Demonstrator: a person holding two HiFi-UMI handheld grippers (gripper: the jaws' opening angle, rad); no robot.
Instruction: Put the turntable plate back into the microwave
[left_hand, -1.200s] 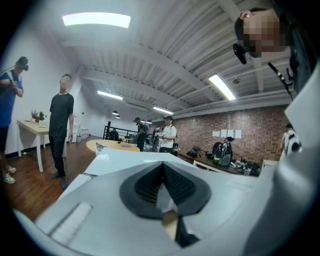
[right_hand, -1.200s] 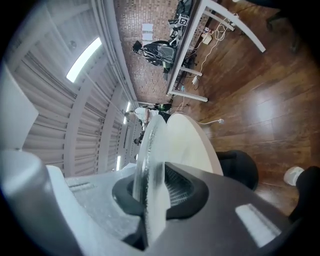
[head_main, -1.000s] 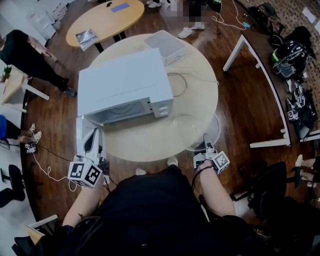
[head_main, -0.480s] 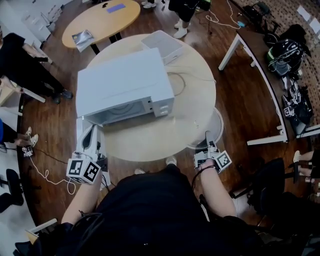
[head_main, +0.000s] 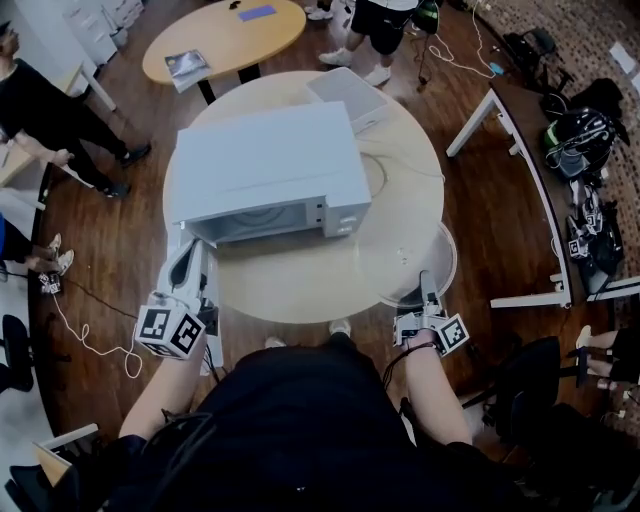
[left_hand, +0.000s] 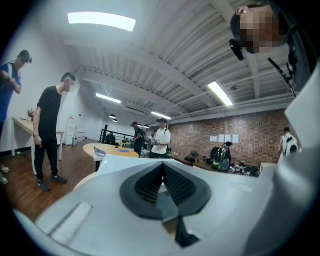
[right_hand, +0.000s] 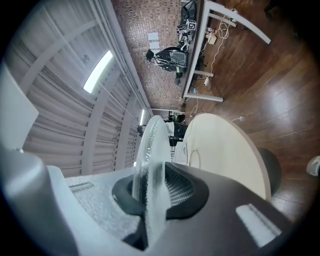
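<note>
A white microwave (head_main: 265, 165) stands on the round table (head_main: 400, 215), its cavity (head_main: 262, 222) facing me and its door (head_main: 207, 300) swung open at the left. My right gripper (head_main: 427, 285) is shut on the rim of the clear glass turntable plate (head_main: 422, 262), held over the table's right edge. In the right gripper view the plate (right_hand: 149, 165) shows edge-on between the pads. My left gripper (head_main: 183, 268) sits beside the open door with its pads (left_hand: 145, 186) together.
A white bin (head_main: 350, 95) stands behind the microwave and a cable (head_main: 385, 170) loops on the table. Beyond are an oval wooden table (head_main: 225, 40), people standing at the left (head_main: 50, 110), and a desk (head_main: 520, 140) with bags at the right.
The right gripper has lifted the plate a little beside the table's right edge. The left gripper has shifted slightly along the open door.
</note>
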